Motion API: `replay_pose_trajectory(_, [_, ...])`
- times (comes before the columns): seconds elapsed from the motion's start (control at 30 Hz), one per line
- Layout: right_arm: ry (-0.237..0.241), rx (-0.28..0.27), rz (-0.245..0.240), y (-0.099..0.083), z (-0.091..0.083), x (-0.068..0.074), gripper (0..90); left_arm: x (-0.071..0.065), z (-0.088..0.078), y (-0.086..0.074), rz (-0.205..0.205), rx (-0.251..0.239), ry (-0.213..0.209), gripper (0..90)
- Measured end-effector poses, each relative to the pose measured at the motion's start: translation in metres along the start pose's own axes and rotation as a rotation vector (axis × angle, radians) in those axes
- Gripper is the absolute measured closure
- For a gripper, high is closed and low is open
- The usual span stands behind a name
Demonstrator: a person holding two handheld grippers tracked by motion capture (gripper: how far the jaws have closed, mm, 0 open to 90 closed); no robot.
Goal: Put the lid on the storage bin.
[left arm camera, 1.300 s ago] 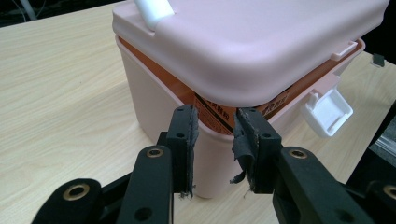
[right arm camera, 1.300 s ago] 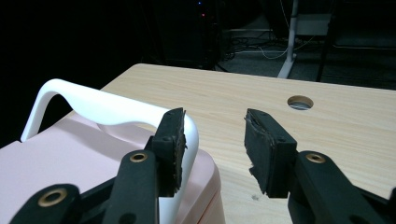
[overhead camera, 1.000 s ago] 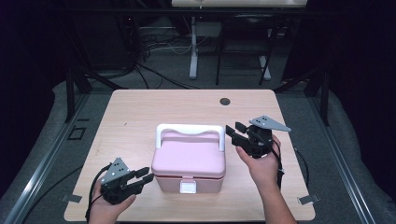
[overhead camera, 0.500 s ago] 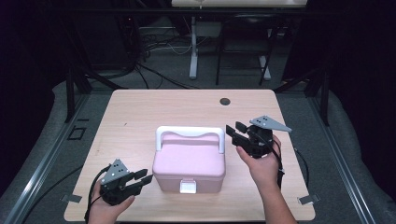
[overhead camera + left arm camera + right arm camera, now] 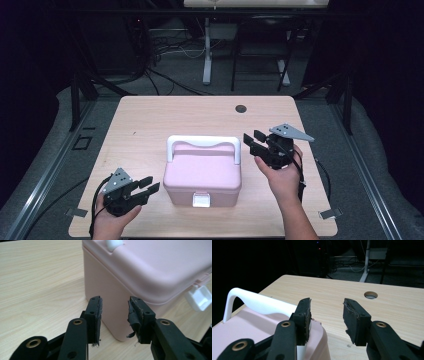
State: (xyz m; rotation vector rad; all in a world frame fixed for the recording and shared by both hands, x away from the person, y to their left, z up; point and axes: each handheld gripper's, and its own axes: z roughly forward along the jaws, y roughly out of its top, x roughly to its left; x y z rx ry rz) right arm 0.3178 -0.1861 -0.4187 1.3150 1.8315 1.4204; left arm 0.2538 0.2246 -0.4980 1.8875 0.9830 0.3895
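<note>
- Nearest us, our left gripper [image 5: 148,186] sits low at the box's front left corner; its jaws have just been opening and stand apart on nothing, probably readying for the white latch [image 5: 201,200].
- The pink box [image 5: 202,172] stands mid-table, lid down, white handle [image 5: 203,142] raised at the back.
- Farther off, our right gripper [image 5: 253,140] waits beside the handle's right end, jaws spread and empty.
- Beyond, the table [image 5: 165,112] has a small cable hole [image 5: 241,108].

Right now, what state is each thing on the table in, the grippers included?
Pink box: lid down, upright on the table.
White latch: down at the front.
White handle: raised.
Left gripper: open, jaws just widened, nothing between them.
Right gripper: open, beside the handle's end, holding nothing.
</note>
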Motion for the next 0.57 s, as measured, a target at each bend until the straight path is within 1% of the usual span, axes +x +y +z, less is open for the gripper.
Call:
replay_pose_trajectory(0.1, [-0.002, 0.004, 0.0, -0.001, 0.0, -0.001, 57.4, 0.004, 0.003, -0.003, -0.006, 0.009, 0.009, 61.5])
replay_pose_trajectory(0.23, [-0.007, 0.005, -0.002, -0.001, 0.001, -0.003, 57.3, 0.005, 0.006, -0.005, -0.013, 0.005, 0.013, 60.1])
replay_pose_trajectory(0.27, [-0.008, 0.005, 0.001, -0.002, 0.001, -0.004, 57.3, 0.006, 0.008, -0.007, -0.022, 0.006, 0.018, 59.5])
replay_pose_trajectory(0.47, [-0.011, 0.017, 0.002, -0.004, 0.003, -0.007, 56.8, 0.008, 0.013, -0.011, -0.014, 0.021, 0.028, 58.6])
replay_pose_trajectory(0.57, [0.007, 0.015, -0.005, -0.004, 0.003, -0.008, 55.6, 0.008, 0.013, -0.012, -0.017, 0.02, 0.03, 57.5])
